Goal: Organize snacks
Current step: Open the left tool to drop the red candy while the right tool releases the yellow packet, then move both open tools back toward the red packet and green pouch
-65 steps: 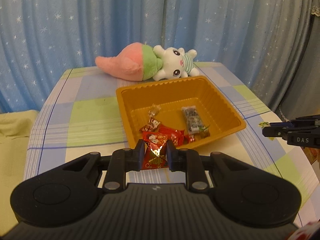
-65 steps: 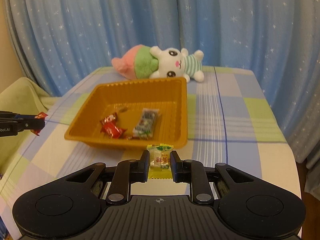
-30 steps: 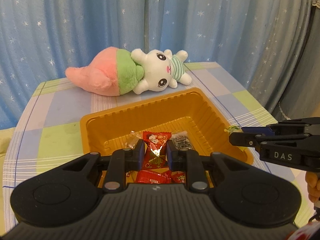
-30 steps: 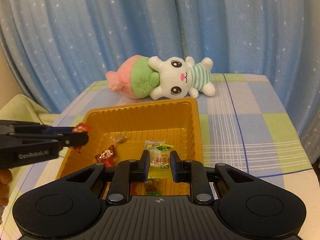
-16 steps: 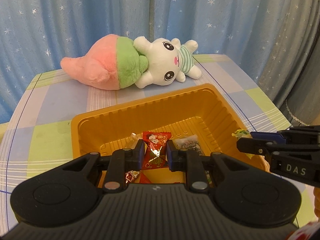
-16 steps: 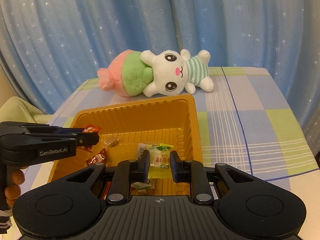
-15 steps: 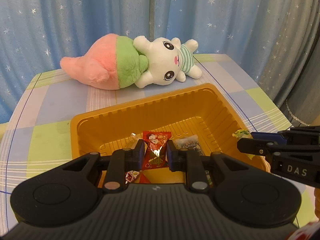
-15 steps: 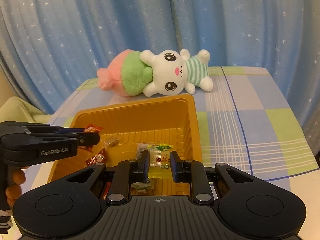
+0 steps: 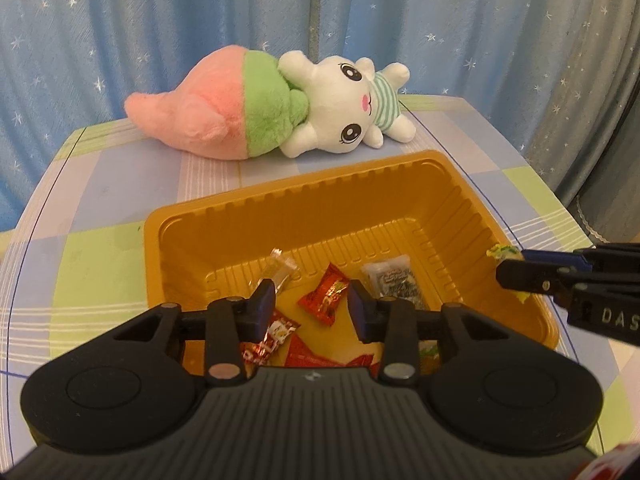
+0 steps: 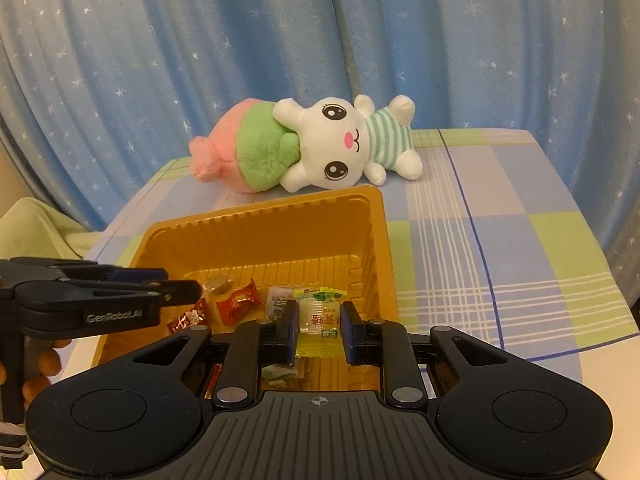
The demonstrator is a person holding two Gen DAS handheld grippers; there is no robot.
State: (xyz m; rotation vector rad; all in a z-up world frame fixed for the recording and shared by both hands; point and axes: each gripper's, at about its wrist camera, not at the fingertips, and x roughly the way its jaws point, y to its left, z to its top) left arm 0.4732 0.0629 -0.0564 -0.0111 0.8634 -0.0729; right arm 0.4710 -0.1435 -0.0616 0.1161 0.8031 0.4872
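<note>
**Left fingers part over snack tray as right pair grips a yellow sachet**

The left gripper (image 9: 312,300) hangs over the near end of an orange plastic tray (image 9: 280,216), its blue-padded fingers (image 9: 264,300) opening with nothing pressed between them. A red foil candy (image 9: 326,298) shows in the gap, clear of both pads, low in the tray; whether it lies flat on the floor cannot be told. On the tray floor nearby are a clear-wrapped sweet (image 9: 278,270), a dark printed packet (image 9: 394,280) and more red wrappers (image 9: 272,334) close under the gripper body.

The right gripper (image 10: 320,326) is closed on a yellow-and-clear sachet (image 10: 318,320) with a green top edge, holding it upright above the tray's near right corner. In the left wrist view that gripper reaches in from the right over the tray's rim, a sliver of the green-yellow wrapper showing at its tip.

In the right wrist view the left gripper enters from the left edge, and a person's hand (image 10: 40,364) curls around its handle.

The tray sits on a table (image 10: 500,240) covered with a blue, green and white checked cloth. Beyond the tray's far rim a plush toy (image 9: 280,112) lies on its side, a white bunny in a striped shirt against a pink and green body. A blue curtain (image 9: 320,20) scattered with white stars hangs behind the table.
</note>
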